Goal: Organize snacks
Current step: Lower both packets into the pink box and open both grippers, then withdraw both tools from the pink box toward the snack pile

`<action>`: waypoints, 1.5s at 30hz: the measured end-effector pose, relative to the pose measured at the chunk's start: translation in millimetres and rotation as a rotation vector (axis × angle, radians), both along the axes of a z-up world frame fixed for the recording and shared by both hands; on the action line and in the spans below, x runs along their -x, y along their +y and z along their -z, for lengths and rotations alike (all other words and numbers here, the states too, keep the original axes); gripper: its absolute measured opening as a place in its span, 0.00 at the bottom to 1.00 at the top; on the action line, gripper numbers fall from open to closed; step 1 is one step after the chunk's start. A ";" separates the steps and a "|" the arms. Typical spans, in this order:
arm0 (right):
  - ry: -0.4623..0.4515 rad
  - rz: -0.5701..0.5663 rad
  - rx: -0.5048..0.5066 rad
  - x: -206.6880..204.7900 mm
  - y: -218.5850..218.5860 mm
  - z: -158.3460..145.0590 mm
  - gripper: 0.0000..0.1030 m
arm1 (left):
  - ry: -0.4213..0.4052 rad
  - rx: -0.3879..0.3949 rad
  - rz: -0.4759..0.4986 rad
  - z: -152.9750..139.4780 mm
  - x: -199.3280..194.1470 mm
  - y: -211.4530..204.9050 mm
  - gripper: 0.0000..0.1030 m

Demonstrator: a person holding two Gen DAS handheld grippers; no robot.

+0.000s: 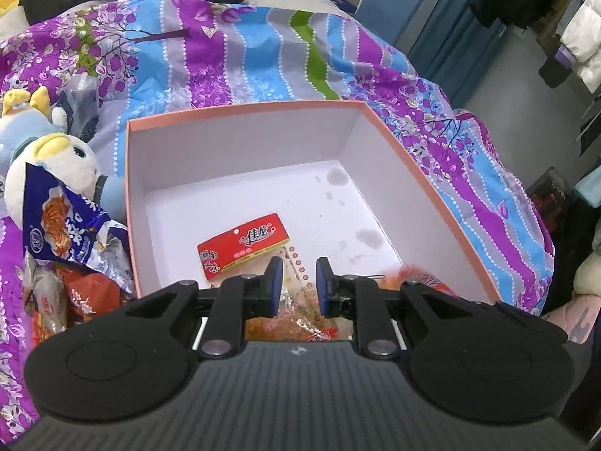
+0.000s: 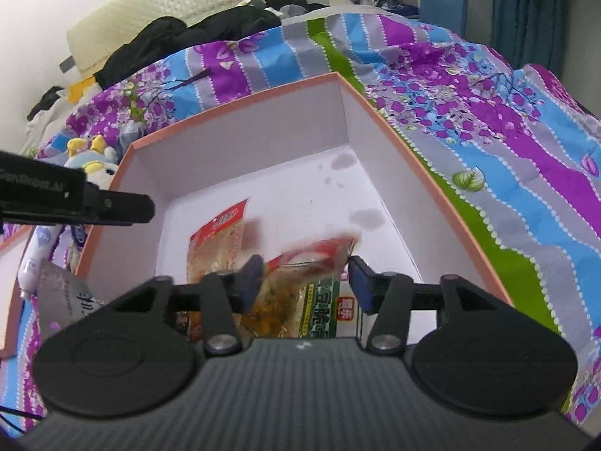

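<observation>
An open box (image 1: pixel 244 112) with a pink rim and white inside lies on the bedspread. On its floor rests a red-topped clear snack packet (image 1: pixel 242 245), also seen in the right wrist view (image 2: pixel 219 231). My left gripper (image 1: pixel 298 276) hovers over the box's near edge, shut, with that packet lying below its pads, not gripped. My right gripper (image 2: pixel 306 276) is open over the box (image 2: pixel 240 96). A blurred red snack packet (image 2: pixel 319 253) hangs loose between its fingers. A green and white packet (image 2: pixel 330 310) lies underneath.
Left of the box are a plush duck (image 1: pixel 49 158), a blue snack bag (image 1: pixel 64 221) and several red packets (image 1: pixel 82 300). Black clothes (image 2: pixel 195 34) lie at the bed's far end. The left gripper's body (image 2: pixel 112 208) reaches over the box's left wall.
</observation>
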State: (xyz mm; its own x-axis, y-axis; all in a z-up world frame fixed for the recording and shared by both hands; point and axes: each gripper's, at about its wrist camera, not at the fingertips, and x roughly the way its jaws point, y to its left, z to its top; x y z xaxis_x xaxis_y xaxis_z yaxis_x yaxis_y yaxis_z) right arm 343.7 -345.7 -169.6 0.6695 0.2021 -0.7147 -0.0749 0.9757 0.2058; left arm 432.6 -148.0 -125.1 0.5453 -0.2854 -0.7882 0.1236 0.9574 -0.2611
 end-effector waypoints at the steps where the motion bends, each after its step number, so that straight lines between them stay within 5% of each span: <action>1: 0.003 0.005 -0.004 0.6 -0.5 -0.8 0.59 | -0.007 0.006 0.000 -2.7 3.5 2.5 0.21; 9: -0.067 0.007 -0.004 36.8 7.5 -38.5 0.59 | -0.090 0.030 0.011 -49.1 50.3 16.2 0.21; 24: -0.254 0.001 -0.005 143.5 43.1 -123.8 0.59 | -0.251 0.076 0.002 -133.5 201.6 58.9 0.21; 33: -0.314 -0.025 -0.020 203.5 69.2 -137.0 0.59 | -0.272 0.109 -0.029 -140.5 276.5 96.7 0.22; 45: -0.315 -0.112 0.010 249.6 102.0 -119.7 0.59 | -0.259 0.110 -0.138 -113.0 338.4 142.6 0.26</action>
